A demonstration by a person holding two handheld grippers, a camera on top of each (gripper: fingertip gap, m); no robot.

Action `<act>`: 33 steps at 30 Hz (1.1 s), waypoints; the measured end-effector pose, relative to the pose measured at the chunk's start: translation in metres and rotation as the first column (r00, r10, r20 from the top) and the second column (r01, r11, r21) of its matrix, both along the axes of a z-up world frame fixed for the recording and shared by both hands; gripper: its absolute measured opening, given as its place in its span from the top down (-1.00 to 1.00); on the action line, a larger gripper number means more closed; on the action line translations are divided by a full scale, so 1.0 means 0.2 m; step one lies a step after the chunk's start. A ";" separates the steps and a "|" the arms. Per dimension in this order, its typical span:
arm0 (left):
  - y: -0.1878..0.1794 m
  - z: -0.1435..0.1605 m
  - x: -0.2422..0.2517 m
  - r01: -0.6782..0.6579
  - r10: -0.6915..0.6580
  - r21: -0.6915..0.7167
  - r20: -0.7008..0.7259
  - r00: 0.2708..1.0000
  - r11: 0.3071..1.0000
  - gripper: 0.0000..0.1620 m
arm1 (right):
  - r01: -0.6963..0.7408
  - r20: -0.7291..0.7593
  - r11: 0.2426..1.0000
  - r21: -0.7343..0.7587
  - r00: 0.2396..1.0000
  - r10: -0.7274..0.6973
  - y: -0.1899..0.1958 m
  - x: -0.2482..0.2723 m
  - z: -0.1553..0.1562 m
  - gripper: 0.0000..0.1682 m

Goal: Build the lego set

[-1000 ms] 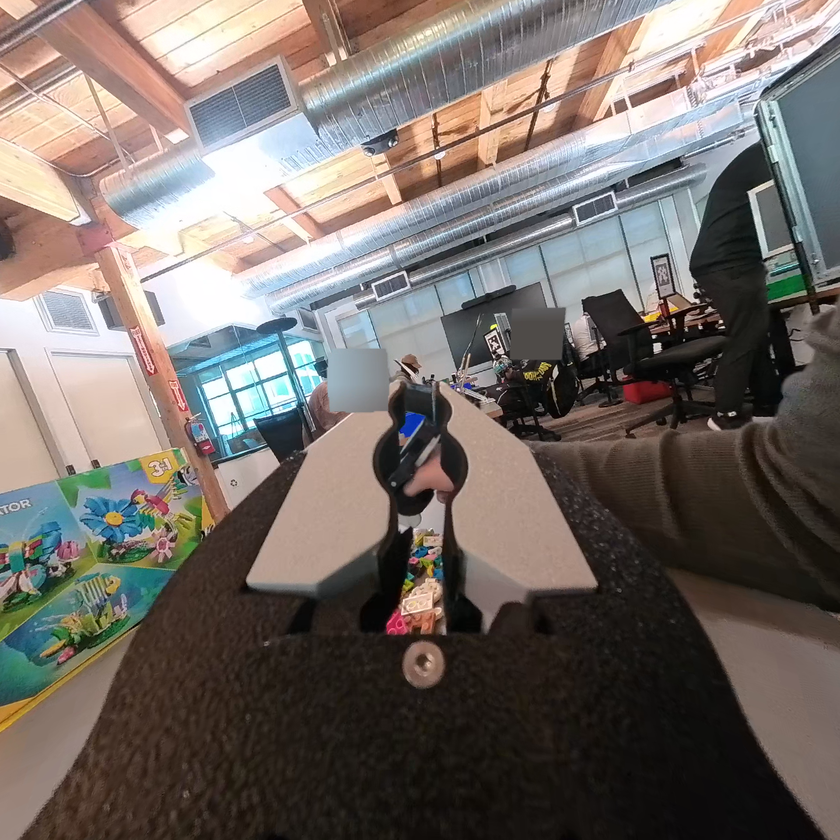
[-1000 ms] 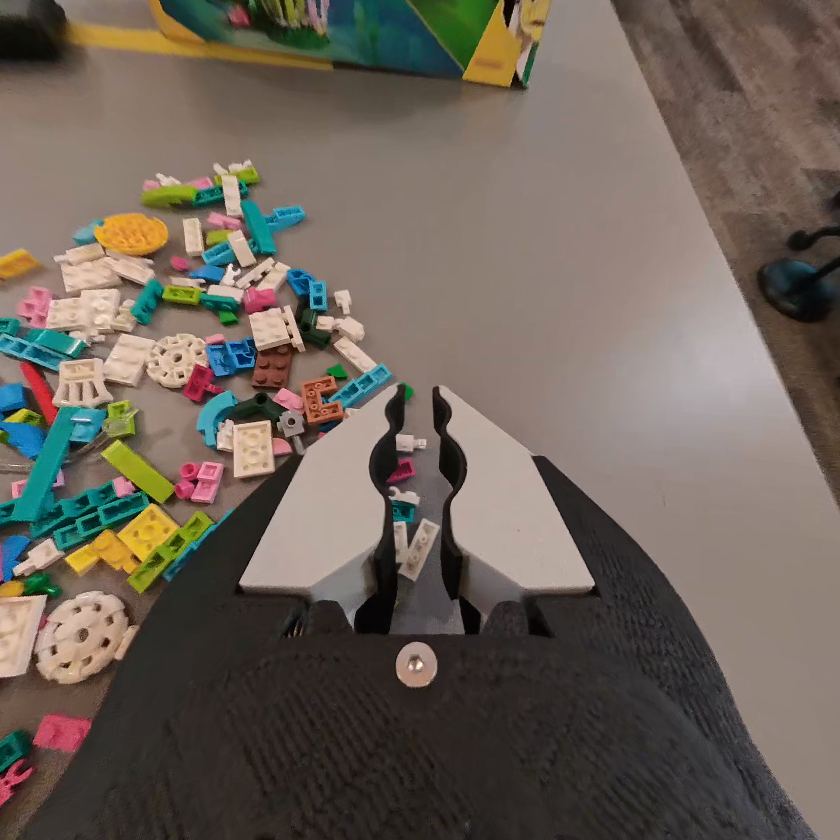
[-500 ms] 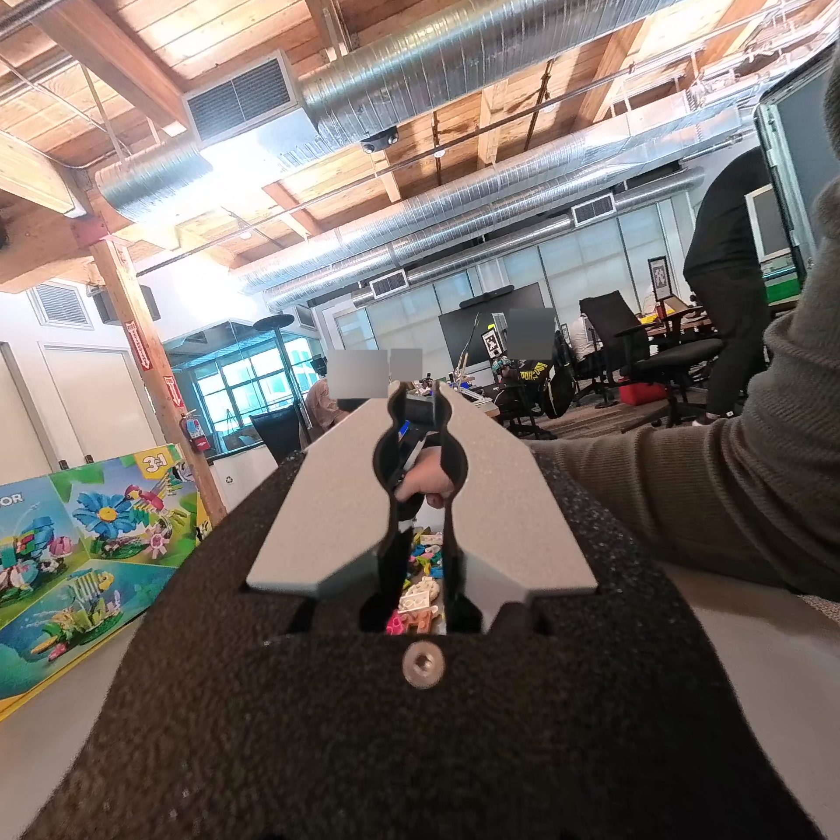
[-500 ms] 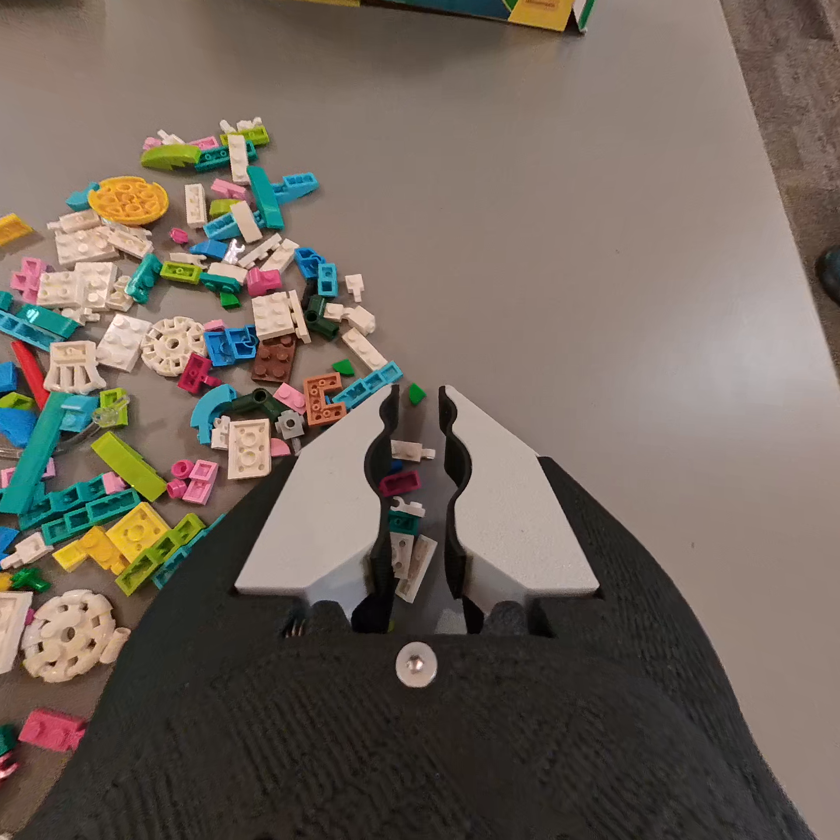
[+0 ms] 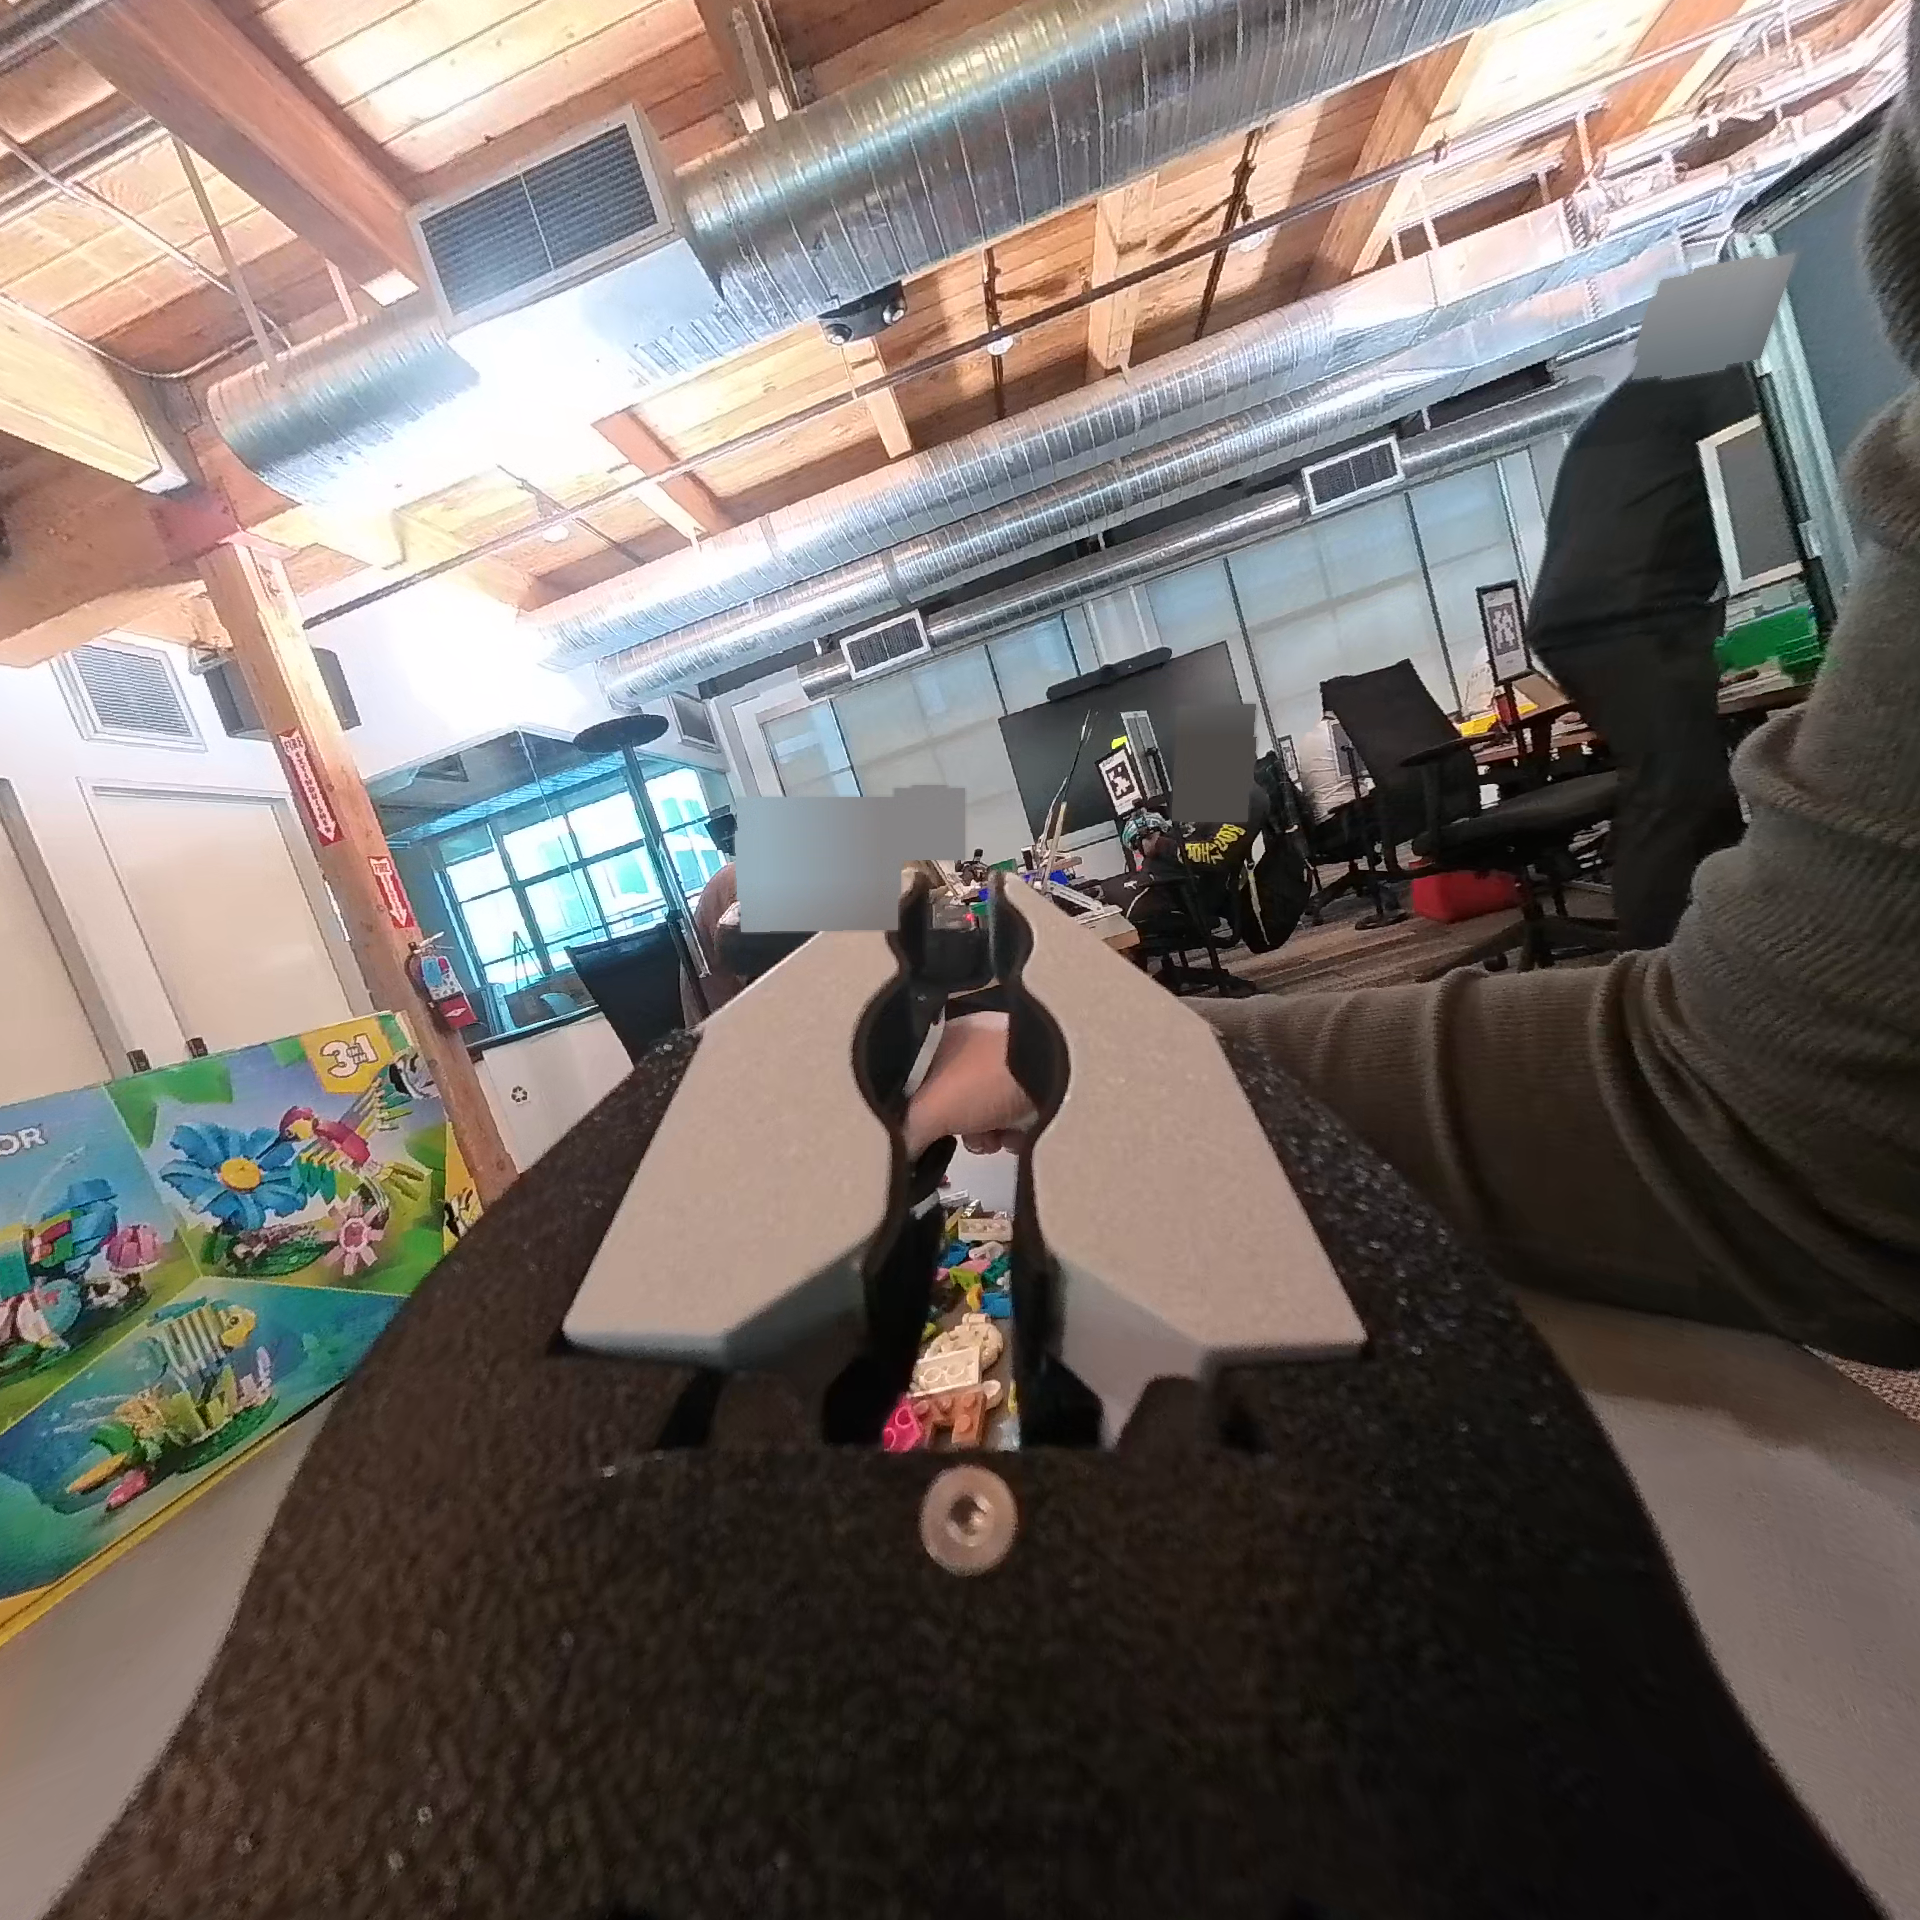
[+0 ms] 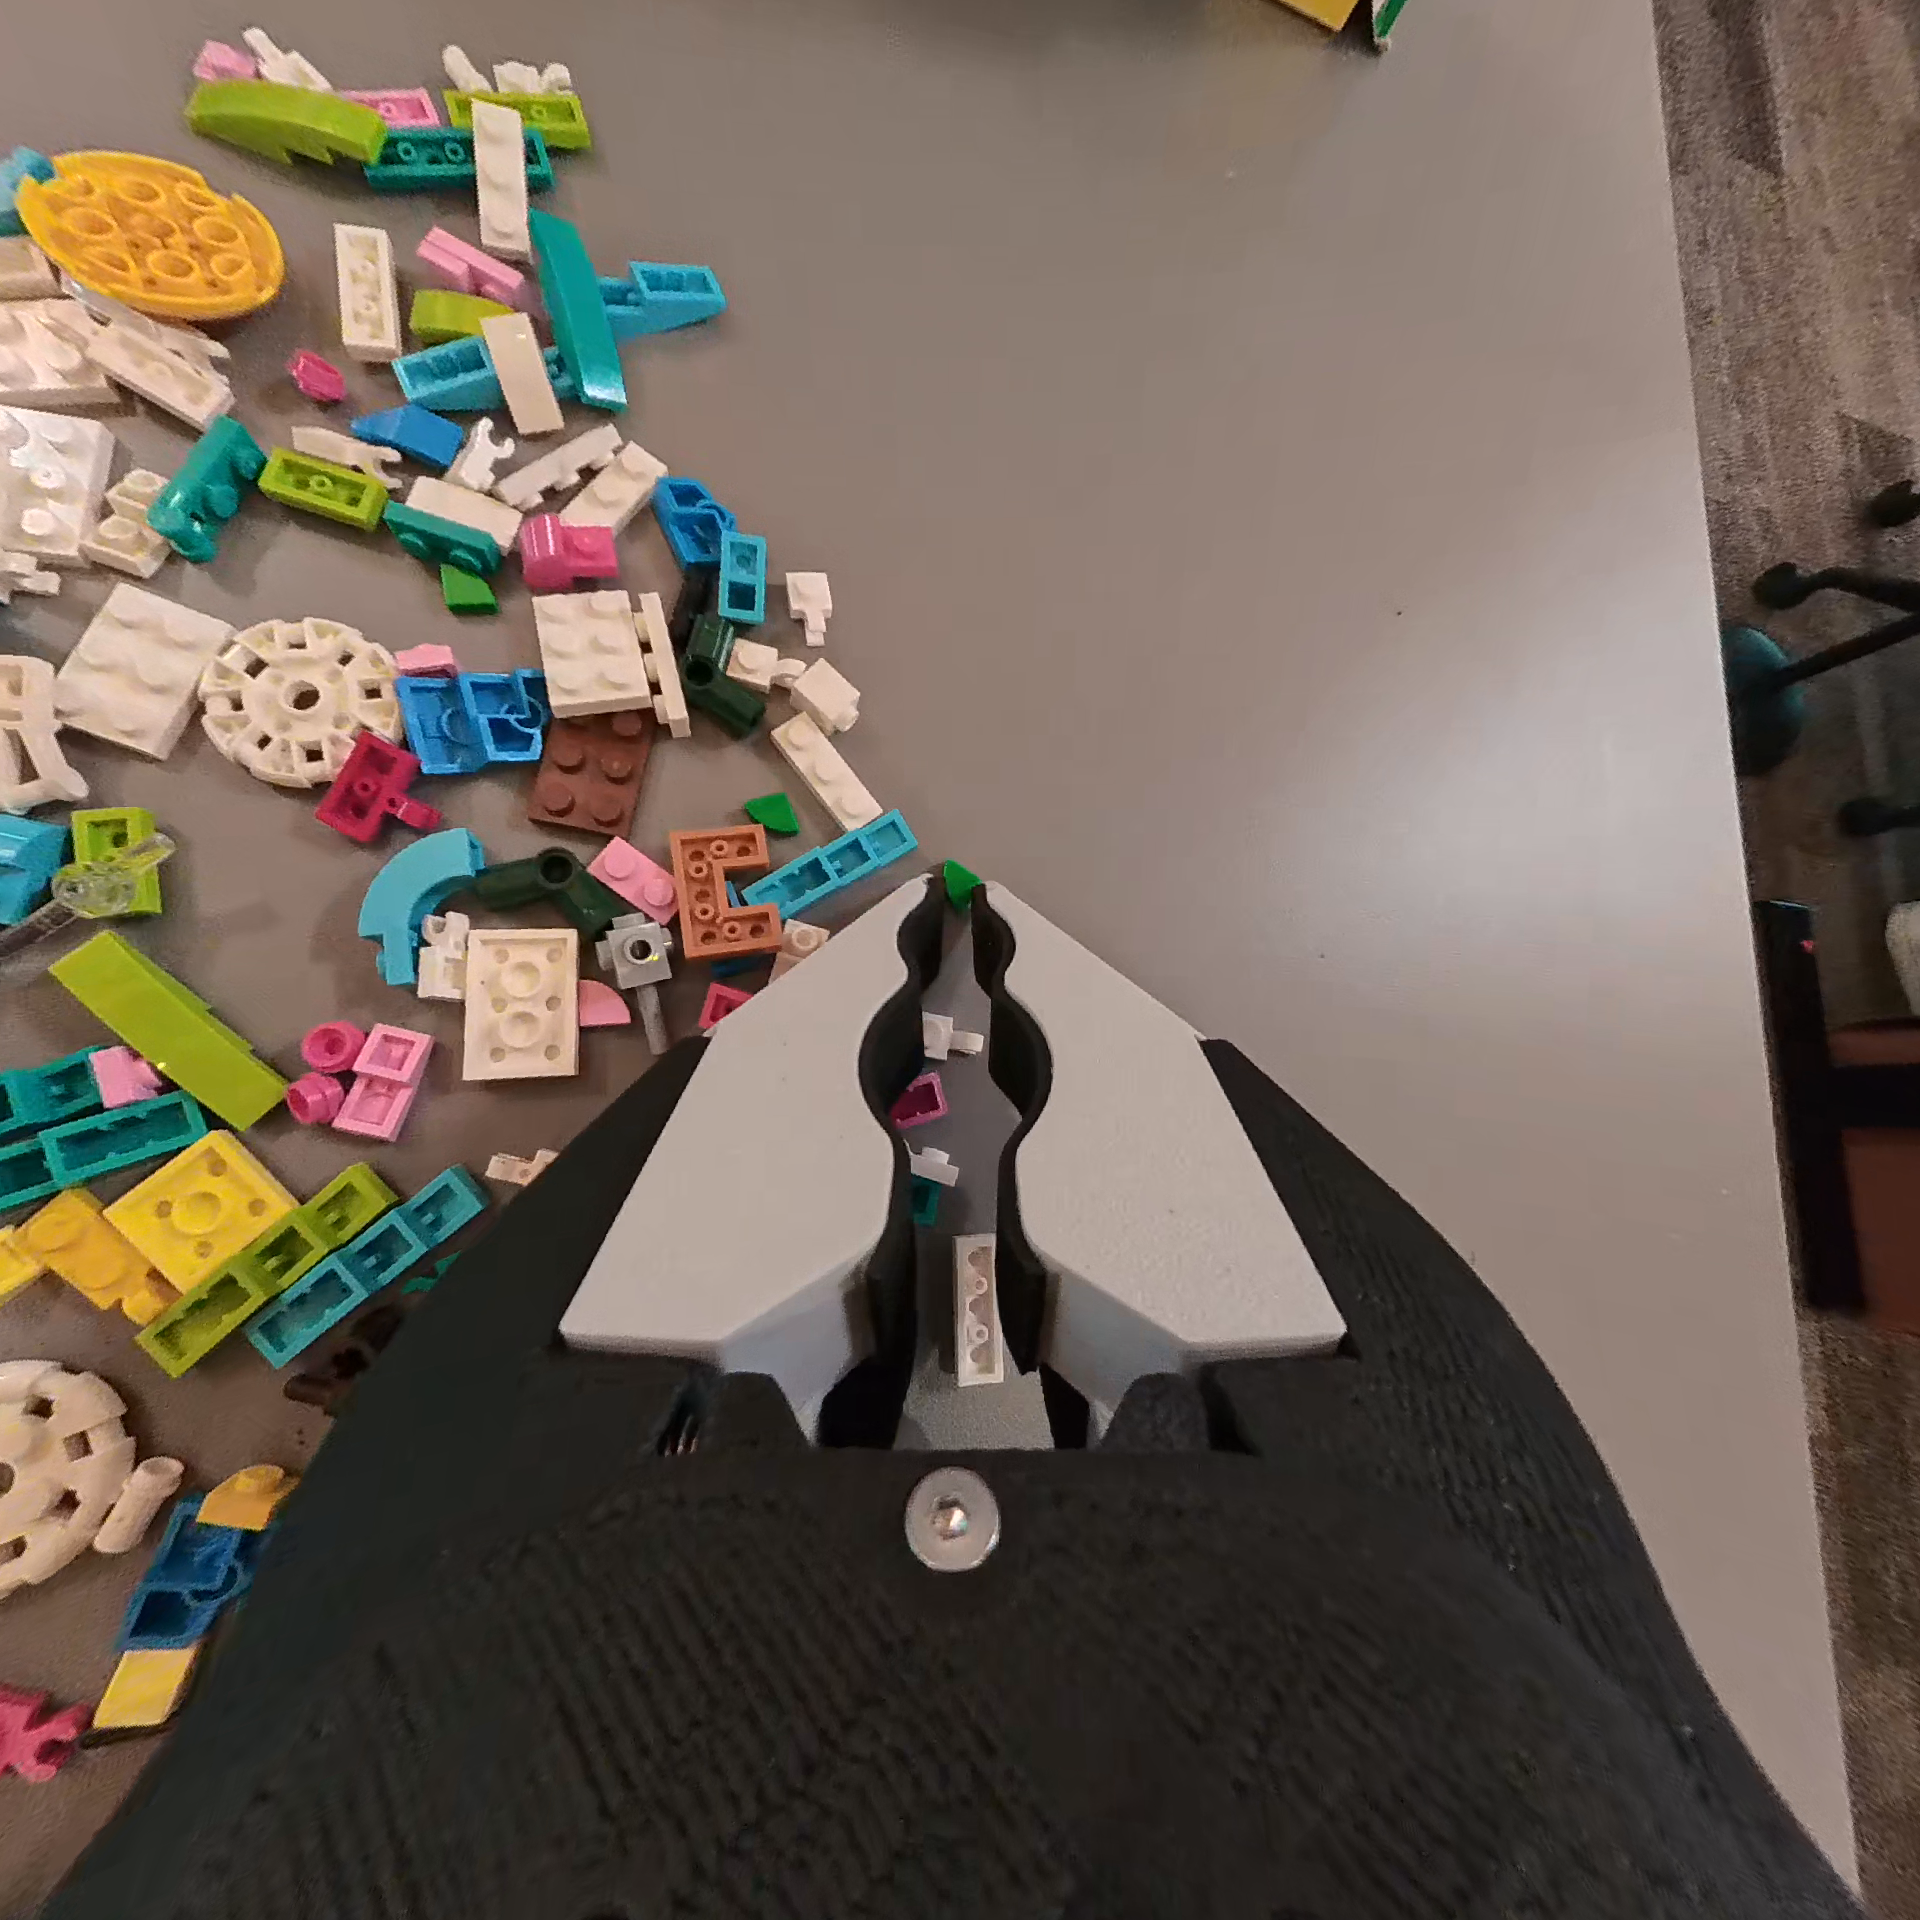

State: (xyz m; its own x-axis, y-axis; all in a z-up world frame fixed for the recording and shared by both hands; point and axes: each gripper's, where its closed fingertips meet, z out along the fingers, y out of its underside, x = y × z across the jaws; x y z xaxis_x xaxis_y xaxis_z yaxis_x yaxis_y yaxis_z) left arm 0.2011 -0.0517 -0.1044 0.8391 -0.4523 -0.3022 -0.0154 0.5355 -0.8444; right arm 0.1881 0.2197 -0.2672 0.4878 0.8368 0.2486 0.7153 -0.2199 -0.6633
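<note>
Loose lego pieces (image 6: 416, 675) in many colours lie spread on the grey table (image 6: 1247, 520). My right gripper (image 6: 956, 899) hangs over the pile's right edge, its jaws closed to a slit on a small green piece (image 6: 958, 878) at the tips. A light blue plate (image 6: 831, 862) and an orange bracket (image 6: 717, 883) lie just left of the tips. A white plate (image 6: 977, 1304) lies under the fingers. My left gripper (image 5: 956, 883) points up into the room, its jaws a narrow gap apart with nothing seen between them. Through that gap show a hand (image 5: 971, 1101) and some pieces (image 5: 961, 1351).
The colourful lego box (image 5: 187, 1247) stands at the left of the left wrist view. A grey-sleeved arm (image 5: 1558, 1091) crosses from the right. The table's right edge (image 6: 1704, 727) drops to the floor, where a chair base (image 6: 1766, 707) stands. People and office chairs are far behind. The left gripper's tips are roughly 30 centimetres from the right gripper's. About 4 centimetres separates my right fingertips from the orange bracket (image 6: 717, 883).
My right gripper has moved forward and down over the pile's edge. Its jaws have narrowed around the small green piece. The left gripper has tilted slightly, with its gap unchanged.
</note>
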 end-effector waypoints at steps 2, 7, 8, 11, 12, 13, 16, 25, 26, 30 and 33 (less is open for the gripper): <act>0.00 0.00 0.00 0.000 0.000 -0.001 -0.001 1.000 1.000 0.90 | -0.003 -0.006 1.000 -0.003 1.000 0.003 0.00 0.00 0.00 0.96; 0.00 0.00 0.00 0.000 0.000 0.000 -0.001 1.000 1.000 0.91 | -0.027 0.019 0.998 0.052 0.999 0.026 0.01 0.00 0.00 0.98; 0.00 0.00 0.00 0.000 0.000 0.001 -0.002 1.000 1.000 0.91 | -0.038 0.034 0.996 0.077 0.999 0.035 0.01 0.00 0.00 0.98; 0.00 0.00 0.00 -0.001 0.001 0.003 -0.003 1.000 1.000 0.90 | -0.078 0.069 0.982 0.171 0.995 0.067 0.01 0.00 0.02 0.98; 0.00 0.00 0.00 -0.001 0.001 0.003 -0.003 1.000 1.000 0.90 | -0.095 0.071 0.974 0.206 0.994 0.082 0.01 -0.01 0.04 0.98; 0.00 0.00 0.00 -0.001 0.001 0.003 -0.003 1.000 1.000 0.90 | -0.104 0.068 0.965 0.241 0.994 0.090 0.01 -0.01 0.06 0.98; 0.00 0.01 0.00 -0.002 0.002 0.007 -0.002 1.000 1.000 0.91 | -0.114 0.036 0.954 0.277 0.994 0.108 -0.01 -0.02 0.11 0.98; 0.00 0.00 0.03 0.011 -0.011 0.018 -0.027 1.000 1.000 0.91 | -0.406 -0.190 0.871 0.277 0.866 0.463 -0.41 -0.48 0.37 0.99; -0.01 0.00 0.04 0.015 -0.014 0.025 -0.035 0.999 1.000 0.91 | -0.484 -0.208 0.836 0.259 0.817 0.537 -0.51 -0.59 0.39 0.99; -0.05 0.00 0.08 0.019 -0.013 0.075 -0.084 0.996 0.997 0.93 | -0.788 -0.181 0.593 0.164 0.567 0.804 -0.99 -1.03 0.33 0.99; -0.08 0.00 0.10 0.012 0.005 0.119 -0.143 0.990 0.993 0.96 | -0.930 -0.129 0.362 0.068 0.352 0.927 -1.33 -1.26 0.20 0.98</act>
